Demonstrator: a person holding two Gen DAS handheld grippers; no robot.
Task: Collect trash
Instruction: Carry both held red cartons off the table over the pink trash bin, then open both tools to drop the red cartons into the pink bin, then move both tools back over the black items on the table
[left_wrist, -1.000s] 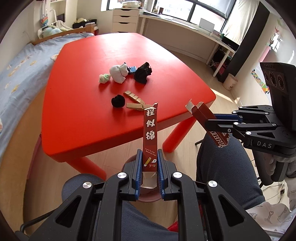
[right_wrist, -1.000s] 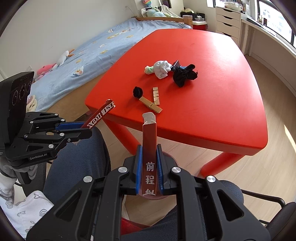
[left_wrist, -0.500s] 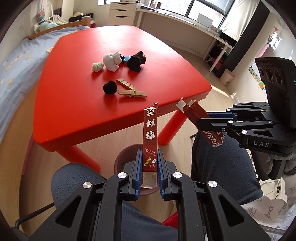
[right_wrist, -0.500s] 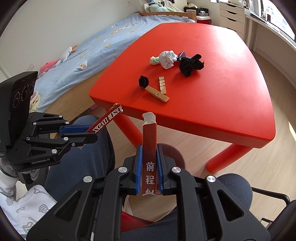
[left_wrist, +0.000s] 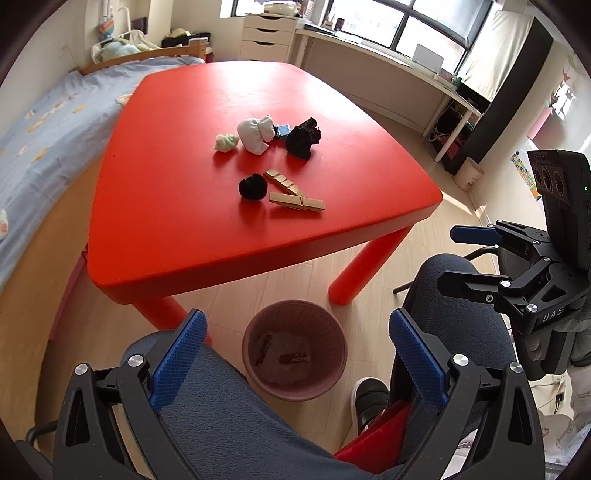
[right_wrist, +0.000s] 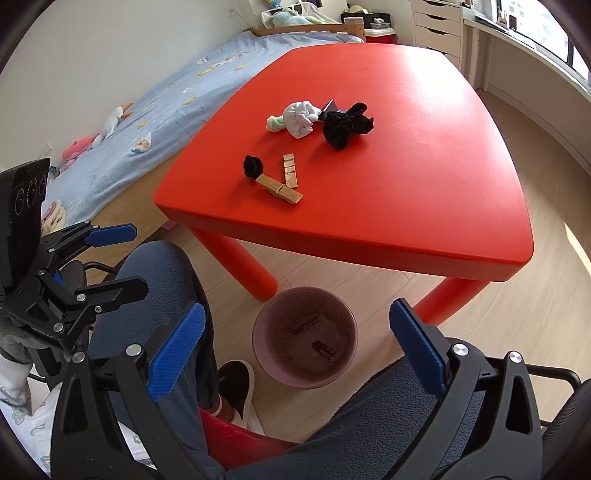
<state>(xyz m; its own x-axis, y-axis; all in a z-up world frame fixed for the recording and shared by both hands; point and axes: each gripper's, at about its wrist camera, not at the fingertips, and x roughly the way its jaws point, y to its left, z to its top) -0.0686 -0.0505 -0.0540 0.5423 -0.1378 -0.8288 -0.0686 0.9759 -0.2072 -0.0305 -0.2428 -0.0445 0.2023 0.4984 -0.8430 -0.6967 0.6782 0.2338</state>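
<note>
A pinkish-brown waste bin (left_wrist: 295, 349) stands on the floor by the red table (left_wrist: 177, 229), also in the right wrist view (right_wrist: 305, 343). Two dark red paper box pieces (left_wrist: 293, 358) lie inside it (right_wrist: 324, 350). My left gripper (left_wrist: 295, 358) is open and empty above the bin. My right gripper (right_wrist: 297, 349) is open and empty above it too, and shows at the right of the left view (left_wrist: 469, 258). On the table lie a white wad (left_wrist: 255, 134), a green scrap (left_wrist: 226, 142), black wads (left_wrist: 303, 139), a black ball (left_wrist: 252, 187) and wooden pieces (left_wrist: 295, 199).
The person's knees in dark trousers (left_wrist: 454, 295) flank the bin, a shoe (right_wrist: 232, 384) beside it. A bed (left_wrist: 33, 122) runs along the table's left. A desk and drawers (left_wrist: 269, 37) stand at the back wall. A small pale bin (left_wrist: 468, 173) sits far right.
Both grippers opened and let go of the red box pieces, which now lie in the bin. Both grippers have pulled back toward the person.
</note>
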